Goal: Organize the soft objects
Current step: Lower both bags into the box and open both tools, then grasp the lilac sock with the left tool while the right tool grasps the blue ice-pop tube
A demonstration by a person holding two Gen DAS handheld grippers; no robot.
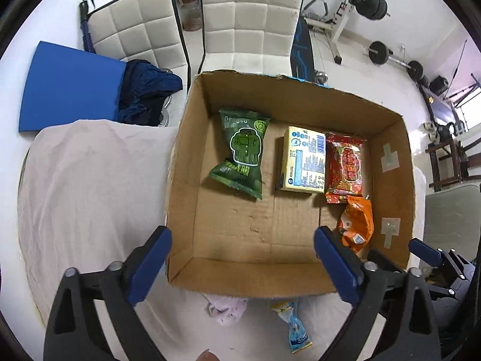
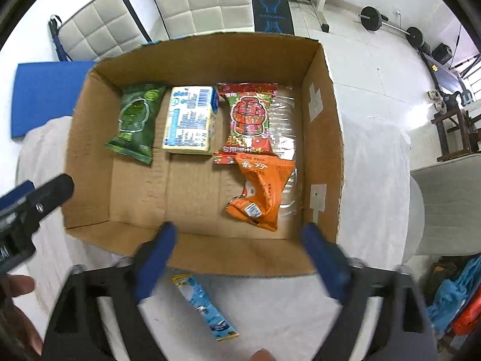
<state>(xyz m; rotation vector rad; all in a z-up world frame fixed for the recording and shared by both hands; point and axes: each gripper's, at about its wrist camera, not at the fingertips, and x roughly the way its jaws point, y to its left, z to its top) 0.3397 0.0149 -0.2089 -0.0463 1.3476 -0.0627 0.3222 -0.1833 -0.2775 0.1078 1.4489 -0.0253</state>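
Note:
An open cardboard box stands on a white cloth. Inside lie a green packet, a yellow tissue pack, a red packet and an orange packet. A light blue packet lies on the cloth in front of the box, beside a pink soft item. My left gripper is open and empty over the box's near wall. My right gripper is open and empty above the near wall, the blue packet just below it.
Two white padded chairs stand behind the table. A blue board and dark blue cloth lie at the far left. Gym weights sit on the floor at the far right. A grey chair stands at the right.

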